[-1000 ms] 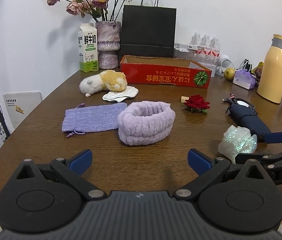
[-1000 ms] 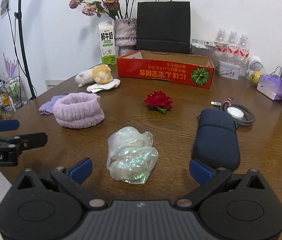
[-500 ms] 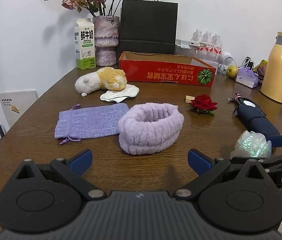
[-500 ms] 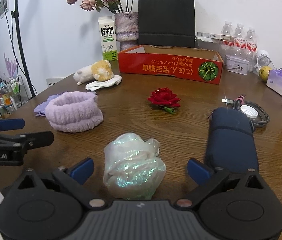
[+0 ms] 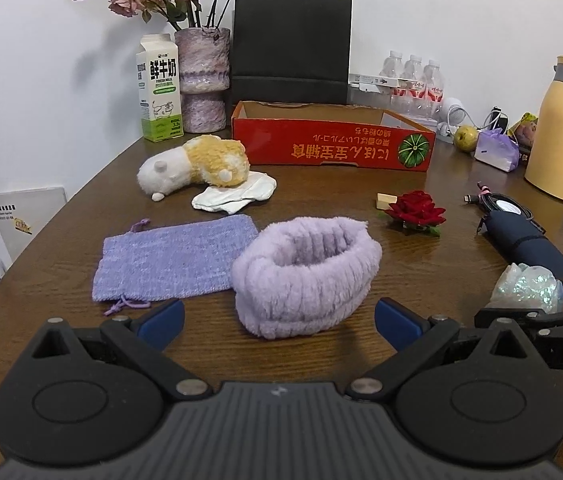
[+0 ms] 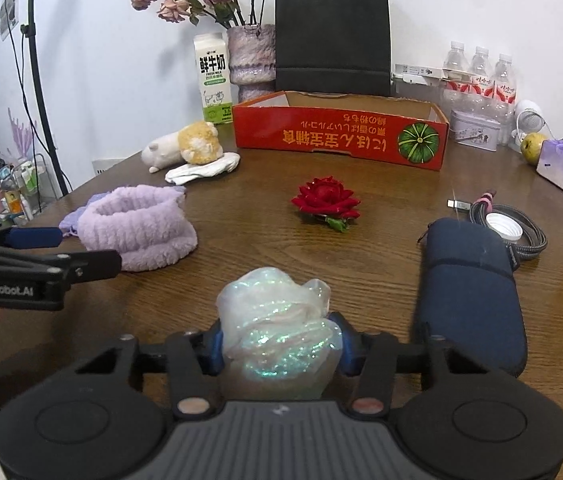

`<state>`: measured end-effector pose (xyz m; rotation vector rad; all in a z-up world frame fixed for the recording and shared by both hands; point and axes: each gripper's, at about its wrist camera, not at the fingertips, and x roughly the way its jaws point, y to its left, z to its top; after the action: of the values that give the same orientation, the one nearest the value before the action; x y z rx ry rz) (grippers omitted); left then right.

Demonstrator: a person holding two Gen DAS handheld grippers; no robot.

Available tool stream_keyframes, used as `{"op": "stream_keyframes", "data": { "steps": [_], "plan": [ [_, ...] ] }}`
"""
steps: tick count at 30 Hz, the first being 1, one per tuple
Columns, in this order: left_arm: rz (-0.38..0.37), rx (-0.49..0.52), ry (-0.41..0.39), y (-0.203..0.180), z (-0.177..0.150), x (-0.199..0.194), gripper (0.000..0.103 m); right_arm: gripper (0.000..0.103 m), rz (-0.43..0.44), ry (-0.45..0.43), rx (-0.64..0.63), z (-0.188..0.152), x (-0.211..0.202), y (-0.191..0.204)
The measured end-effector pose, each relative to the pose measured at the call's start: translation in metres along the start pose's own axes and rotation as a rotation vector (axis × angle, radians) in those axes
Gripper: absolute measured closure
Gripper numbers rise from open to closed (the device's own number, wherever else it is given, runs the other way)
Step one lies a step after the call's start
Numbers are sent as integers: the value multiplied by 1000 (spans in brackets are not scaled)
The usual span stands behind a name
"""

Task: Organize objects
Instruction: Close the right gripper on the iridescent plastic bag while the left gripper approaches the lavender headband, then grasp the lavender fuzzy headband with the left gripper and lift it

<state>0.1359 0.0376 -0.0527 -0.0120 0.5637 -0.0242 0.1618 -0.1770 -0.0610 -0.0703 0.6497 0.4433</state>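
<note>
The right gripper (image 6: 279,346) is clenched on the iridescent plastic bundle (image 6: 277,328); both blue pads press into its sides near the base. The bundle sits at the near edge of the wooden table (image 6: 381,216), just beside the navy pouch (image 6: 469,296). Whether it is lifted clear of the surface cannot be told.

The left gripper (image 5: 279,316) is released — its fingers stand wide apart and hold nothing. It faces the lilac fluffy headband (image 5: 305,276), which lies just ahead of the fingertips and touches the purple knit drawstring bag (image 5: 173,260).

The likely destination is the red cardboard tray (image 6: 341,136) at the far side of the table, apparently empty.

Hazards from this state:

- Slip. The bundle is a soft, slick film. It probably compresses under load, so the grip may loosen during a fast lift or swing.
- Snagging. The pouch lies close on the right; a sideways exit could drag it or the cable (image 6: 521,236) behind it.
- Path obstruction. The red rose (image 6: 327,200) lies between the bundle and the tray. A low carry would likely sweep it aside.
- Left side — closing on the headband with the fingers set too low or too far left could also pinch the bag or its cord.
- Arm conflict. Both grippers work near each other; simultaneous moves toward the tray risk contact.
</note>
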Motion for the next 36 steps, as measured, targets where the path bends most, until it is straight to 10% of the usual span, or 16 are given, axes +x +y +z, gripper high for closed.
{"op": "stream_keyframes", "data": {
  "steps": [24, 36],
  "plan": [
    [-28, 48, 28, -11, 18, 42, 1, 61, -18, -41, 59, 8, 2, -18],
    [-42, 24, 10, -20, 14, 33, 68, 61, -13, -54, 73, 5, -4, -21]
  ]
}}
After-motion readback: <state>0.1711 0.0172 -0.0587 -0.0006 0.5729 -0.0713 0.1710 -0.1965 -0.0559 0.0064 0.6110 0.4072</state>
